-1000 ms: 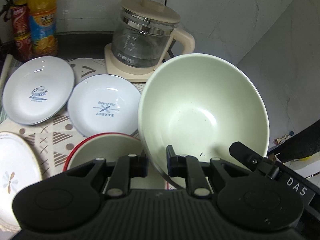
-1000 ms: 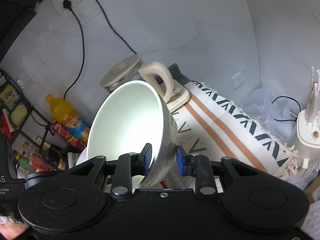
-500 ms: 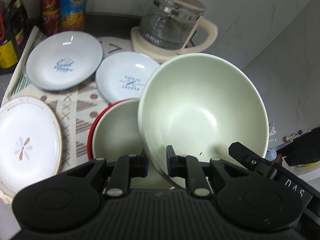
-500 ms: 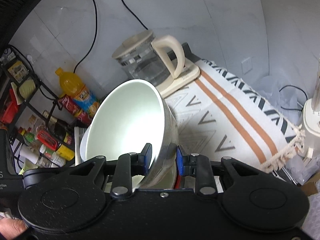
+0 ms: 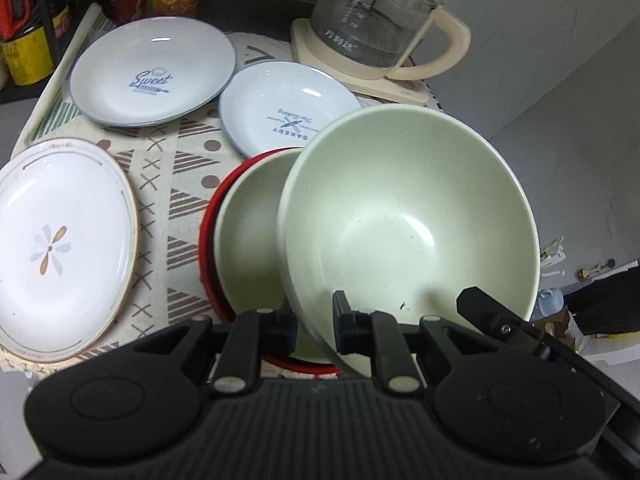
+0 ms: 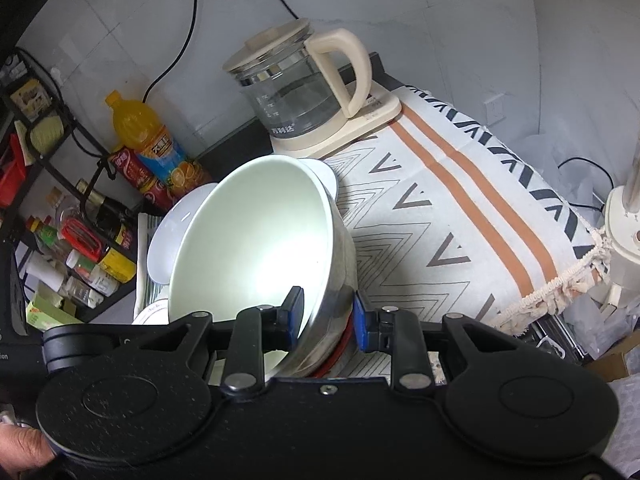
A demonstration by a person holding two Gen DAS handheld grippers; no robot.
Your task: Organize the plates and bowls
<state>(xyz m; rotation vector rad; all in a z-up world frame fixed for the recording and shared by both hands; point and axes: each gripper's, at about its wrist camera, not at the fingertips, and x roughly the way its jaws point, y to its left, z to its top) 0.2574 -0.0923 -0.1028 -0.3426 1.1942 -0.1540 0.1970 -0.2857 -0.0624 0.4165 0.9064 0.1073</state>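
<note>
My left gripper (image 5: 314,314) is shut on the near rim of a large pale green bowl (image 5: 408,216), held tilted above a red-rimmed bowl (image 5: 248,232) on the patterned cloth. My right gripper (image 6: 328,316) is shut on the same green bowl (image 6: 256,240) at another part of its rim; its tip shows in the left wrist view (image 5: 500,316). A "Sweet" plate (image 5: 152,76), a "Bakery" plate (image 5: 288,108) and a flower plate (image 5: 60,248) lie on the cloth.
A glass kettle (image 5: 376,20) on a cream base stands at the back; it also shows in the right wrist view (image 6: 296,88). Bottles and cans (image 6: 148,140) and a rack of jars (image 6: 72,240) stand at the left. The striped cloth (image 6: 460,220) spreads right.
Both grippers have carried the green bowl down and back over the red-rimmed bowl. The plates and kettle now show farther away and more from above.
</note>
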